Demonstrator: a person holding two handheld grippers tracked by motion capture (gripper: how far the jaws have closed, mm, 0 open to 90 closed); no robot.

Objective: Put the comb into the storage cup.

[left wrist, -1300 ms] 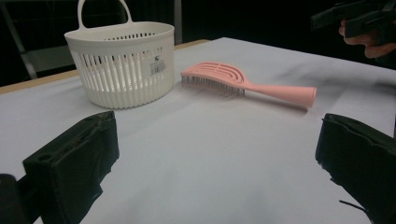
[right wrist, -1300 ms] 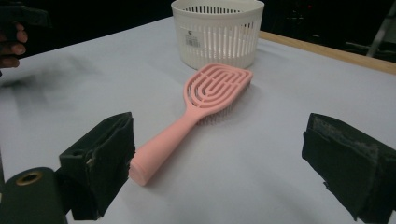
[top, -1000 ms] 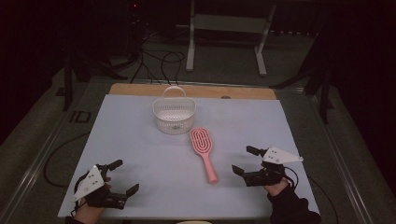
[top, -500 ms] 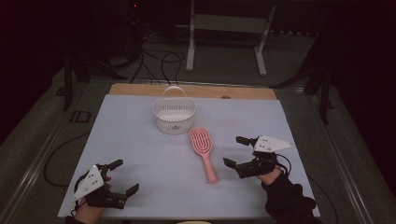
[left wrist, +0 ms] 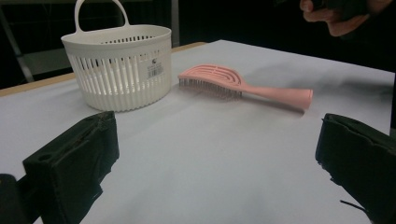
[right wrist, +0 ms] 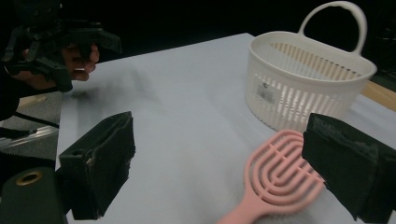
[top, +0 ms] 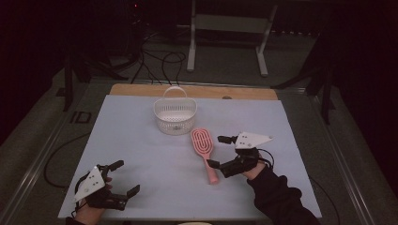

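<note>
Dark workroom floor around the table, with black cables and a pale metal stand (top: 228,35) behind the far edge.

Wide pale-blue sheet (top: 141,140) covering the tabletop; a strip of bare wooden table edge (top: 141,89) shows along its far side.

White slatted plastic basket with hoop handle (top: 174,114), upright near the far middle of the sheet, small label on its wall. Its inside shows nothing but its own base in the high view.

Pink plastic vented hairbrush with straight handle (top: 205,151), lying flat just in front and to the right of the basket, apart from it, head toward the basket, bristles down. Nothing lies between it and the right gripper.

Right gripper (top: 221,151), black jaws under a grey three-cornered plate, held just right of the brush handle; jaws spread wide, holding nothing, with the brush head between them in the right gripper view.

Left gripper (top: 124,178), near the front left corner of the sheet, well apart from brush and basket; jaws spread wide, empty.
</note>
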